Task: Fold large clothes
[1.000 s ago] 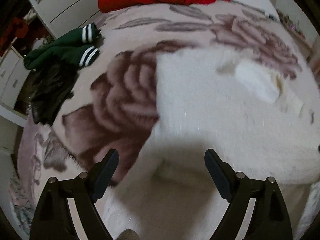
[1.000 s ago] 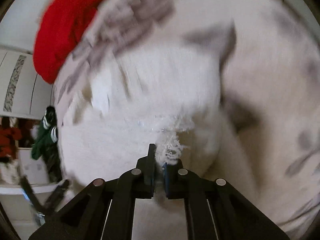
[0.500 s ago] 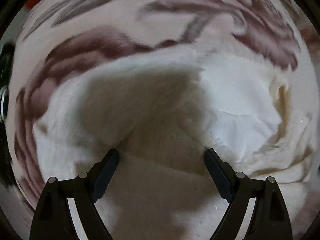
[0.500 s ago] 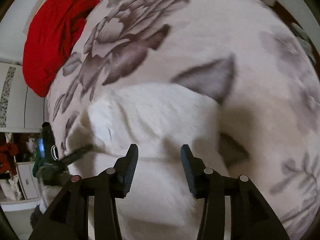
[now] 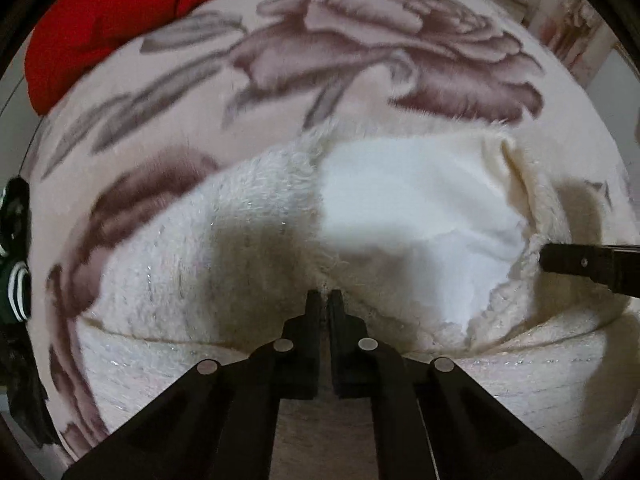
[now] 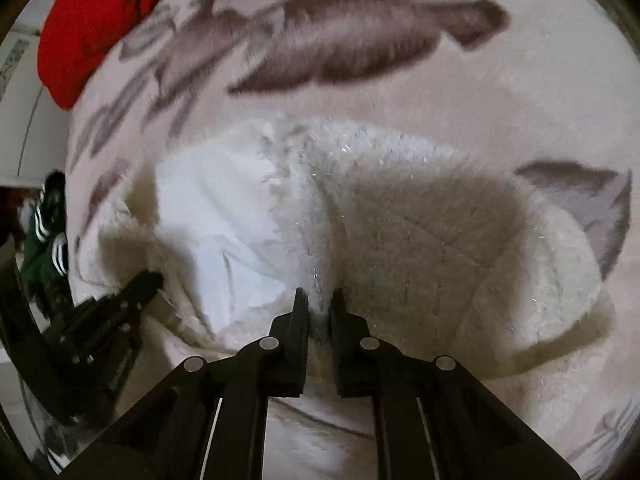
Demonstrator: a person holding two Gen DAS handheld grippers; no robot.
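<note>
Left wrist view: left tool (image 5: 325, 295) clamped on fluffy white garment (image 5: 240, 240), spread on floral bed blanket (image 5: 360, 60). Right wrist view: right tool (image 6: 320, 300) closing, pinching garment fold; red cloth (image 6: 100, 20) far left.

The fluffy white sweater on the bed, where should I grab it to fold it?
Grip the fluffy white sweater at its near edge beside the open white lining, coming steeply from above: the edge stands up in a ridge while the rest lies flat on the floral blanket.
</note>
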